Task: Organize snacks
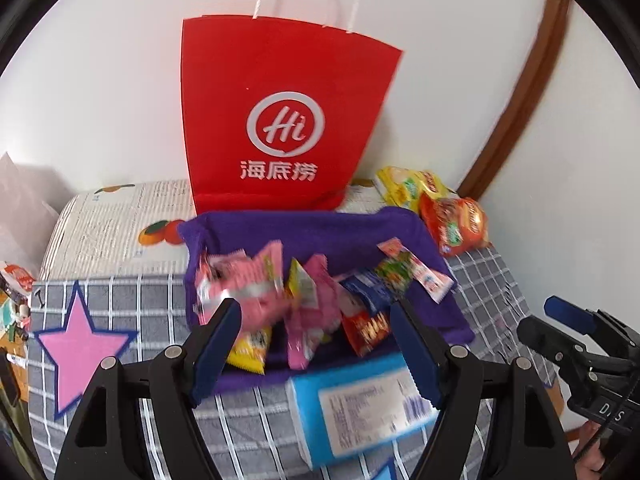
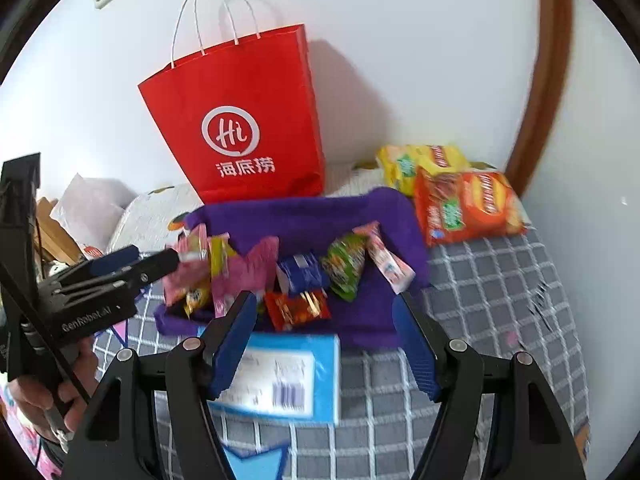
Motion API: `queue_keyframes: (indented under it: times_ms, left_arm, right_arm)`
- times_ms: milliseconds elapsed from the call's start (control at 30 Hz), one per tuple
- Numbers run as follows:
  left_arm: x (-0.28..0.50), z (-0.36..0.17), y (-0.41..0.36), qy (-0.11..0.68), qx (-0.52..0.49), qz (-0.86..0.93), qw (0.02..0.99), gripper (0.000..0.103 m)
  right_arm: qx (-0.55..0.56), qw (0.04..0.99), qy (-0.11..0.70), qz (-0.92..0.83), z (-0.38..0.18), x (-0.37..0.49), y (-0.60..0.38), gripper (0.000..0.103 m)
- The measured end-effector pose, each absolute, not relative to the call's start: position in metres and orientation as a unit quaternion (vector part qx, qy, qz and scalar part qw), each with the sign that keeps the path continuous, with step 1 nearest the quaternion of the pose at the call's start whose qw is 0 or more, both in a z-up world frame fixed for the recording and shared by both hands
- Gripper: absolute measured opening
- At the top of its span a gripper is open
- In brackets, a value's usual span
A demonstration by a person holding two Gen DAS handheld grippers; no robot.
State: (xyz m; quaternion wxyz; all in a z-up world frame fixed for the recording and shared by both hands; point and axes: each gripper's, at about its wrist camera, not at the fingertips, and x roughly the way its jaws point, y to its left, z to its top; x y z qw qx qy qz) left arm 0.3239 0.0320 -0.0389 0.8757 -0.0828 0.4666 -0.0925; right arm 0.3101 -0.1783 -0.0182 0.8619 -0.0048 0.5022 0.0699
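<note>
Several small snack packets lie in a pile on a purple cloth on the checked bed cover. My left gripper is open, low over the near edge of the pile; it also shows at the left of the right wrist view, its tips by the pink packets. My right gripper is open and empty above a blue box. A red paper bag stands upright behind the cloth.
Two larger chip bags, yellow and orange, lie at the back right by the wall. A pink star marks the cover at left. A wooden frame runs up the right wall. Clutter sits off the bed's left side.
</note>
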Motion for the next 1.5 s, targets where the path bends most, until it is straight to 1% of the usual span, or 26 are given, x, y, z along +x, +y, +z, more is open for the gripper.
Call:
queue_keyframes:
  times_ms: [67, 133, 300, 333, 400, 500, 633, 700, 867, 1100, 1300, 1500]
  left_arm:
    - [0.305, -0.036, 0.031, 0.467, -0.082, -0.103, 0.875, 0.075]
    - [0.284, -0.031, 0.031, 0.462, -0.077, -0.109, 0.877, 0.075]
    - [0.229, -0.016, 0.035, 0.439, -0.053, -0.09, 0.892, 0.076]
    - [0.219, -0.013, 0.035, 0.437, -0.05, -0.086, 0.894, 0.076]
    - [0.199, -0.009, 0.035, 0.432, -0.045, -0.085, 0.897, 0.076]
    - [0.172, -0.004, 0.035, 0.421, -0.044, -0.08, 0.903, 0.077]
    - [0.139, 0.008, 0.031, 0.403, -0.038, -0.078, 0.911, 0.083]
    - [0.123, 0.017, 0.026, 0.394, -0.031, -0.079, 0.915, 0.089]
    - [0.092, 0.035, 0.019, 0.373, -0.019, -0.066, 0.925, 0.095]
    - [0.059, 0.04, 0.017, 0.357, -0.012, -0.05, 0.933, 0.095]
    - [0.048, 0.041, 0.021, 0.354, -0.035, -0.051, 0.933, 0.095]
    - [0.039, 0.043, 0.021, 0.349, -0.024, -0.038, 0.936, 0.095]
  right_arm:
    - [-0.009, 0.866, 0.496, 0.058, -0.011, 0.291, -0.182, 0.07]
    - [0.001, 0.872, 0.487, 0.056, -0.003, 0.27, -0.185, 0.074]
    - [-0.01, 0.888, 0.457, 0.053, 0.014, 0.222, -0.181, 0.09]
    - [-0.017, 0.891, 0.451, 0.05, 0.016, 0.212, -0.18, 0.091]
    - [-0.024, 0.898, 0.437, 0.046, 0.021, 0.191, -0.177, 0.097]
    - [-0.021, 0.904, 0.424, 0.048, 0.028, 0.163, -0.177, 0.102]
    - [-0.022, 0.903, 0.427, 0.049, 0.032, 0.132, -0.178, 0.103]
    - [-0.025, 0.902, 0.429, 0.047, 0.034, 0.116, -0.178, 0.103]
    - [-0.018, 0.906, 0.422, 0.033, 0.041, 0.083, -0.186, 0.103]
    - [-0.012, 0.911, 0.411, 0.018, 0.05, 0.05, -0.2, 0.103]
    - [0.009, 0.912, 0.409, 0.023, 0.055, 0.038, -0.201, 0.103]
    - [0.0, 0.915, 0.402, 0.026, 0.058, 0.027, -0.193, 0.103]
